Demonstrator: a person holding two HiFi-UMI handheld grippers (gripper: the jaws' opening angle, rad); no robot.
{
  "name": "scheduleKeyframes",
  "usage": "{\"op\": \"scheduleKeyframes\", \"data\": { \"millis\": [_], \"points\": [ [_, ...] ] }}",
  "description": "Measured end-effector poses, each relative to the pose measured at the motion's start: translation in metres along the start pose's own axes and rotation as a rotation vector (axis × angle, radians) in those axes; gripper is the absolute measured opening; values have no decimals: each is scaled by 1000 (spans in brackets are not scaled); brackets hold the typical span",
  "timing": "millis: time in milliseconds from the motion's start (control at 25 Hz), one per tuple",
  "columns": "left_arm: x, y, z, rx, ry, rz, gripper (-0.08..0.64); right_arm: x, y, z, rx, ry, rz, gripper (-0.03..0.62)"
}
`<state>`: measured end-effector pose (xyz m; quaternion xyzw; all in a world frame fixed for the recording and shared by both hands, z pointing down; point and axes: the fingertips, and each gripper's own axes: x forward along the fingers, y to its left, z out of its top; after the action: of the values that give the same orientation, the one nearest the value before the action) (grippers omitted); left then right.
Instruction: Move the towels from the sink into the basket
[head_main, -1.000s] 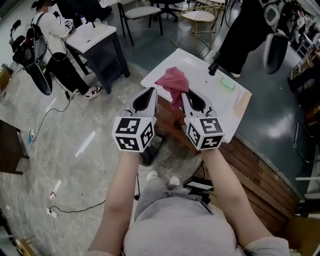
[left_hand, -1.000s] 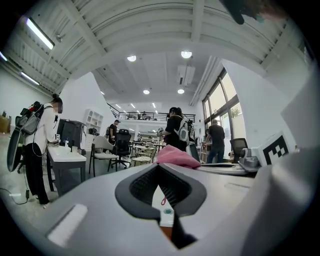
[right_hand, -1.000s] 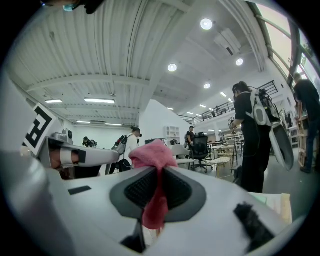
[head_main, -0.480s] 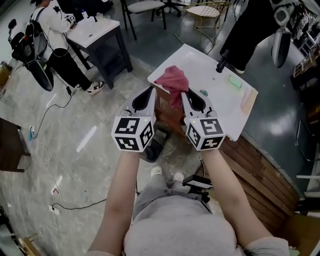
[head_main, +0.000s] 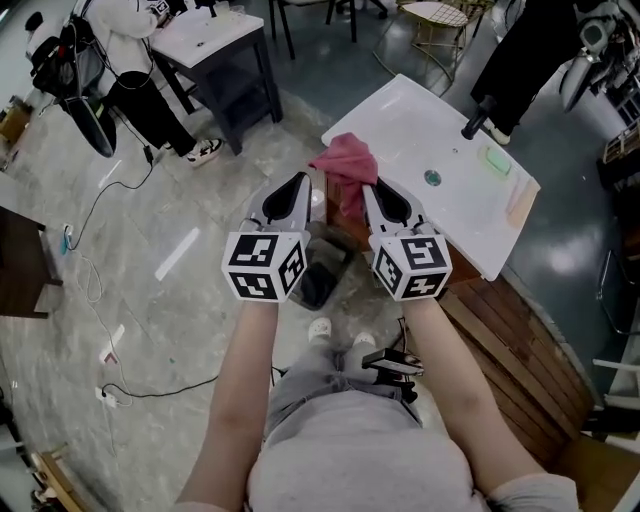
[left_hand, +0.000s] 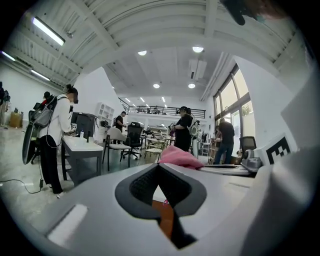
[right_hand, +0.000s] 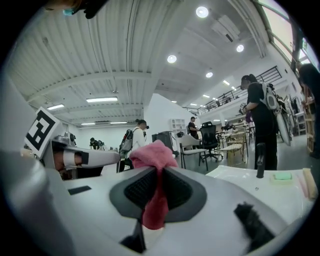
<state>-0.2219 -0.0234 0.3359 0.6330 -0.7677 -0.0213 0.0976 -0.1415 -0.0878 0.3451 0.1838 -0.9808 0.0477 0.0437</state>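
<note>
A pink towel (head_main: 345, 160) hangs from my right gripper (head_main: 374, 194), which is shut on it; in the right gripper view the cloth (right_hand: 156, 202) is pinched between the black pads and bunches above them. My left gripper (head_main: 299, 186) is level with it to the left, shut with nothing in it, and its pads (left_hand: 145, 186) meet in the left gripper view, where the towel (left_hand: 179, 157) shows just beyond. The white sink (head_main: 400, 120), with a drain and a black tap (head_main: 474, 122), lies ahead and to the right. No basket can be made out.
A dark object (head_main: 325, 278) sits on the floor below the grippers. The sink stands on a wooden cabinet (head_main: 520, 340). A white table (head_main: 212, 32) and a person with a backpack (head_main: 120, 45) are at the upper left. Cables (head_main: 100, 230) trail over the marble floor.
The sink has slid to the right and up in the head view as the view turns left. Both grippers hold their pose, and the towel stays in the right one.
</note>
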Motion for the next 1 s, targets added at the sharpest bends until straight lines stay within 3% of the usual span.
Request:
{"op": "scheduleKeyframes", "data": {
  "millis": [400,1000],
  "points": [
    [-13,30,-41,-41,38,29,5,17,31,-49,14,77,38,52],
    [-8,55,-111,-118,134,57,5,41,38,-125,28,227,76,52]
  ]
}}
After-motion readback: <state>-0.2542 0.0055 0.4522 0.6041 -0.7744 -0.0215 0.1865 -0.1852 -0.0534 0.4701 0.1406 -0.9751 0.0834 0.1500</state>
